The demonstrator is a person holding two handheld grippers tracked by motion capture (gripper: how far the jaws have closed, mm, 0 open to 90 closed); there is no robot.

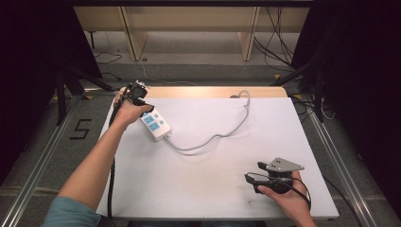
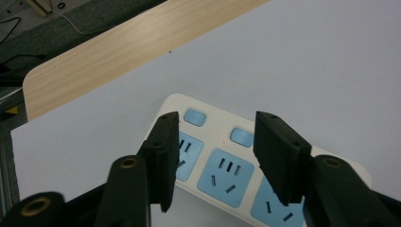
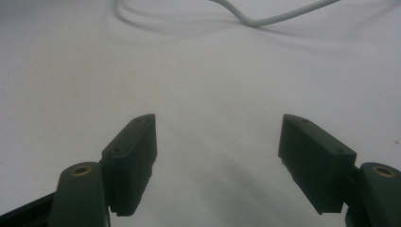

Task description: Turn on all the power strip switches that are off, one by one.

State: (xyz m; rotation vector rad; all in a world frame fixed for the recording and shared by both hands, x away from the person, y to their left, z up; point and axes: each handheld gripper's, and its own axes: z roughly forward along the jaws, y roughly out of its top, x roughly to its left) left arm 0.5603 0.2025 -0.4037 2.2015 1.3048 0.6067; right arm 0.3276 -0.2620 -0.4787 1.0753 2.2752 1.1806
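Power strip (image 1: 155, 125), white with blue sockets, lies at the far left of a white sheet (image 1: 213, 165) on the table, its grey cord (image 1: 222, 135) curving toward the far edge. High view: the left gripper (image 1: 137, 97) hovers at the strip's far end, touching nothing clearly; the right gripper (image 1: 265, 177) rests near the sheet's right front, well apart from the strip. Wooden table edge (image 1: 213, 91) shows beyond the sheet, then grey floor, cables and a wooden frame; dark drapes flank both sides. Left gripper view: the jaws stand released above the strip (image 2: 227, 175), two sockets and two blue switches (image 2: 242, 136) between them, nothing grasped. Right gripper view: jaws wide apart over bare sheet (image 3: 198, 85), holding nothing, the cord (image 3: 269, 18) looping far ahead. Judgement: the strip appears set down and let go; nothing is plugged in, so any plugging or switching remains undone.
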